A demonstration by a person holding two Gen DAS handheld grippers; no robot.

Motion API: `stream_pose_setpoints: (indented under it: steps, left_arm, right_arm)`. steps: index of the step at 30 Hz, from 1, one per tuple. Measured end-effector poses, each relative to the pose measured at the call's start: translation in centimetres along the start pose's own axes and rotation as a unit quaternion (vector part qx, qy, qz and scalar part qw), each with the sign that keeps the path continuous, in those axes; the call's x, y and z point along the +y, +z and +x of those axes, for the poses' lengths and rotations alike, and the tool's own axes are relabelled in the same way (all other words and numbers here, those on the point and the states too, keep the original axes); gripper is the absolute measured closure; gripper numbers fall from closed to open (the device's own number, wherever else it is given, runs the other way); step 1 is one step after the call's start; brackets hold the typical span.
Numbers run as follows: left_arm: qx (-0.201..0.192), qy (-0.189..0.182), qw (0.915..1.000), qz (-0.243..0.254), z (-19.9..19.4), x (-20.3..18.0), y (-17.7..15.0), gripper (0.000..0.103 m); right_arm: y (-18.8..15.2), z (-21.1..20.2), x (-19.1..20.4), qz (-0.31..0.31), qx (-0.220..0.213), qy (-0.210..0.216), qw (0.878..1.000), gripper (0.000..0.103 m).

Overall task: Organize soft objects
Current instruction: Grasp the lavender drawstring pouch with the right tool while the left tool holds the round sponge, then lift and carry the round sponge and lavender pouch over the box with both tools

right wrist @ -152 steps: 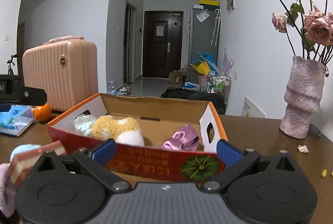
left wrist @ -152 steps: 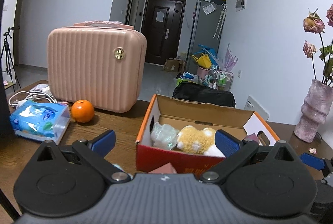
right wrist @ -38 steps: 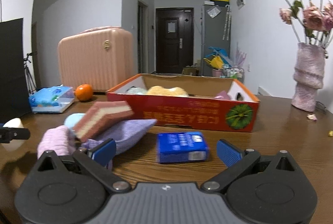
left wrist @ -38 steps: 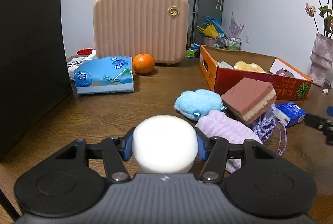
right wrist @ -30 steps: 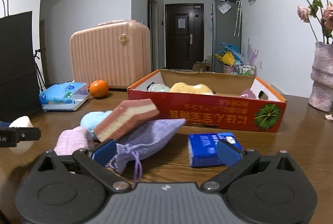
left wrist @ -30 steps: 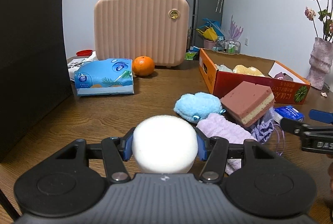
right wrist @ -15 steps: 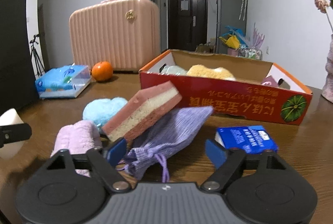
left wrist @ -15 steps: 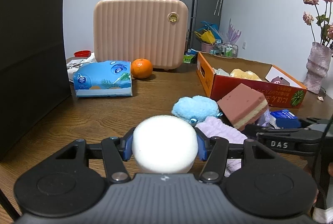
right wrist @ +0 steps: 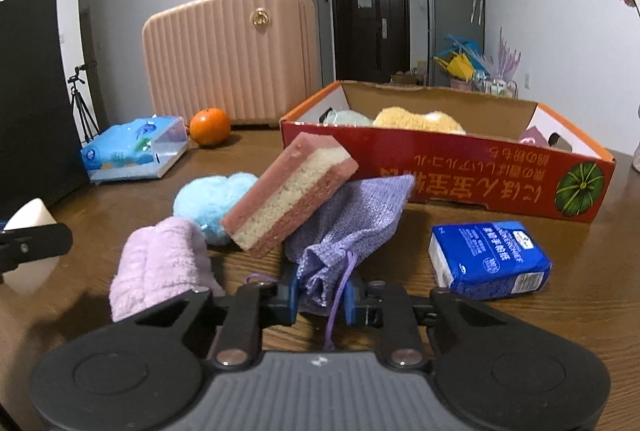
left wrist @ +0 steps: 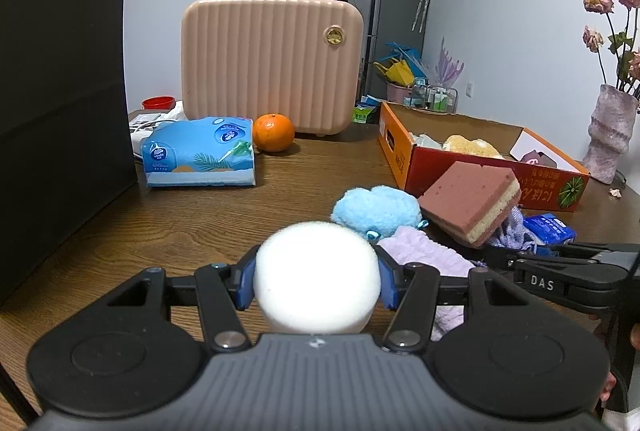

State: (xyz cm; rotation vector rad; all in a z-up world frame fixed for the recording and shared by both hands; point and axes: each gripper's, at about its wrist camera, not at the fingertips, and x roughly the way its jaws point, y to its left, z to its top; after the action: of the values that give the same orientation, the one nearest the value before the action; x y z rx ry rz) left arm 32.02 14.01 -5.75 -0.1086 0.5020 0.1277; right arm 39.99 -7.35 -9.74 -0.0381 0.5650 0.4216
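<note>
My left gripper [left wrist: 316,283] is shut on a white foam ball [left wrist: 316,277], low over the wooden table. My right gripper [right wrist: 322,297] is shut on the drawstring end of a purple cloth pouch [right wrist: 352,227]. A pink and cream sponge block [right wrist: 290,193] leans on the pouch. A blue fluffy toy [right wrist: 212,201] and a lilac towel roll [right wrist: 160,267] lie beside it. The red cardboard box [right wrist: 460,167] behind holds a yellow plush [right wrist: 416,119] and other soft items. My right gripper also shows in the left wrist view [left wrist: 496,257].
A blue carton [right wrist: 490,259] lies to the right of the pouch. A tissue pack [left wrist: 200,157], an orange [left wrist: 273,127] and a pink case [left wrist: 272,63] stand at the back. A black panel [left wrist: 60,91] stands at the left. A vase [left wrist: 610,137] is at the far right.
My right gripper moved forward to the pile and closed on the purple pouch's end. My left gripper keeps hold of the white ball and has hardly moved.
</note>
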Motion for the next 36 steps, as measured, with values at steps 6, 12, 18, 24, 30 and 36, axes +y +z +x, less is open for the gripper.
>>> stream_pose_setpoints:
  steps: [6,12,18,24,30,36]
  left_arm:
    - [-0.002,-0.001,1.0,-0.003,-0.1,0.2,0.1,0.046]
    - [-0.005,0.0,1.0,-0.002,-0.2,0.1,0.0,0.046]
    - [-0.009,0.004,1.0,0.002,-0.3,-0.1,-0.1,0.046]
    - [-0.011,0.01,0.9999,0.001,-0.3,-0.1,-0.1,0.046]
    - [-0.009,0.017,0.9998,-0.001,-0.3,0.0,-0.2,0.046]
    - [-0.009,0.019,0.9998,-0.005,-0.4,0.0,-0.3,0.046]
  right_arm:
    - [-0.1,-1.9,-0.3,0.001,-0.039,-0.004,0.999,0.085]
    - [-0.6,-4.7,-0.9,0.001,-0.085,-0.009,0.996,0.086]
    - [-1.1,-7.1,-1.6,-0.013,-0.116,-0.017,0.993,0.086]
    - [-1.9,-7.6,-1.0,-0.059,-0.103,-0.037,0.992,0.086]
    - [-2.3,-7.3,-0.7,-0.075,-0.086,-0.058,0.992,0.086]
    - [-2.4,-7.9,-1.1,-0.069,-0.097,-0.052,0.992,0.086]
